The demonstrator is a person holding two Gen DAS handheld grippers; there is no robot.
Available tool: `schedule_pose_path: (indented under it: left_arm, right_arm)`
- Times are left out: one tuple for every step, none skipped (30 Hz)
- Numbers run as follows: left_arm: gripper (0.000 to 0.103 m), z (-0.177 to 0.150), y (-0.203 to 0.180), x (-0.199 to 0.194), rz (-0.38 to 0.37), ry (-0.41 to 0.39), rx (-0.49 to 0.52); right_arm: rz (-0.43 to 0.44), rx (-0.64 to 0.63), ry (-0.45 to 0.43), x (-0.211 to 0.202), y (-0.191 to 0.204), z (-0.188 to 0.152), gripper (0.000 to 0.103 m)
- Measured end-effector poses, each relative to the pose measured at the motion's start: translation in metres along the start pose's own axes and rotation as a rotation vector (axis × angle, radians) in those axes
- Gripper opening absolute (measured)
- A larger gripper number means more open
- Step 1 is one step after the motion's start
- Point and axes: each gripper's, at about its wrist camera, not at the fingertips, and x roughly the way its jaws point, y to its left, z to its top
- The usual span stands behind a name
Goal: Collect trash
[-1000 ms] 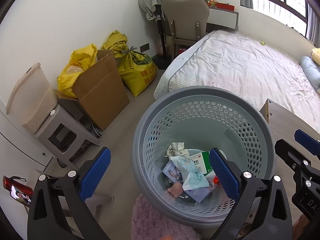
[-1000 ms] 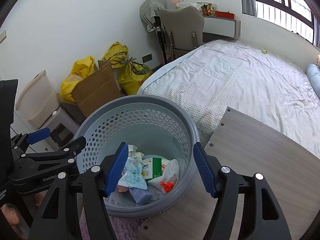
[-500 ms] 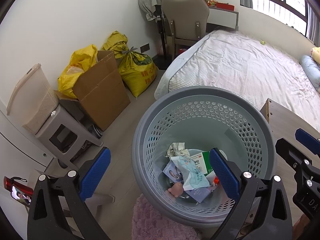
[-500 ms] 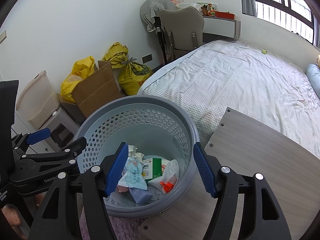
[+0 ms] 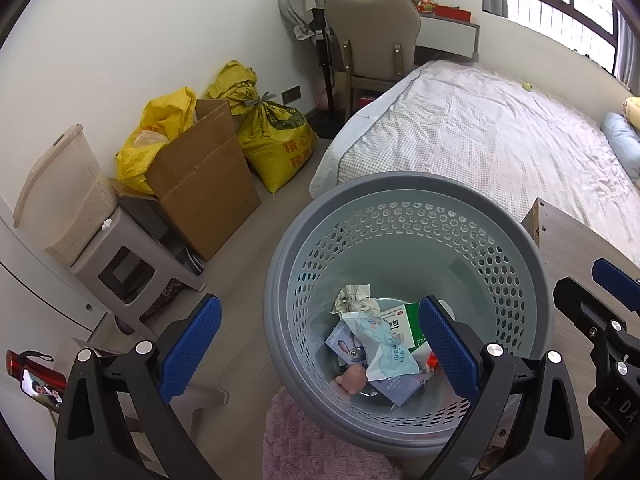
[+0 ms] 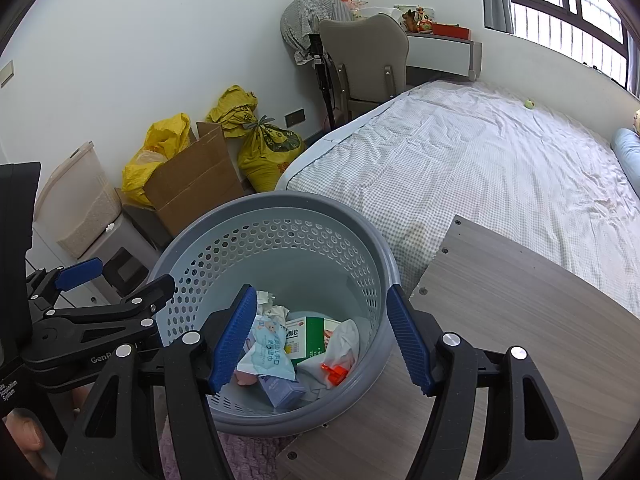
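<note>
A grey perforated trash basket (image 5: 404,188) stands on the floor beside the wooden table; it also shows in the right wrist view (image 6: 280,204). Inside lies trash: a green and white box (image 6: 310,336), a pale blue wrapper (image 5: 380,344), crumpled paper (image 5: 354,298), a small purple box (image 6: 282,390), white tissue with an orange bit (image 6: 334,372). My left gripper (image 5: 320,352) hovers open and empty over the basket's left rim. My right gripper (image 6: 320,340) hovers open and empty over the basket's right side.
A wooden table (image 6: 520,320) lies right of the basket. A bed (image 6: 500,168) is behind. A cardboard box (image 5: 200,184), yellow sacks (image 5: 276,140), a grey stool (image 5: 120,264) and a chair (image 5: 372,40) line the wall. A pink rug (image 5: 312,444) lies below the basket.
</note>
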Motion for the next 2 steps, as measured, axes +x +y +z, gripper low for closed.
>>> schedule_pose_path:
  left_arm:
    - [0.097,-0.0008,-0.0004,-0.0001,-0.001,0.000,-0.001]
    - [0.097,-0.0006,-0.0004,0.0000,-0.002,0.000,-0.001]
  right_arm:
    - [0.000,0.000,0.000,-0.0003,0.0001,0.0002,0.065]
    - [0.000,0.000,0.000,-0.0007,0.0006,0.0009,0.065]
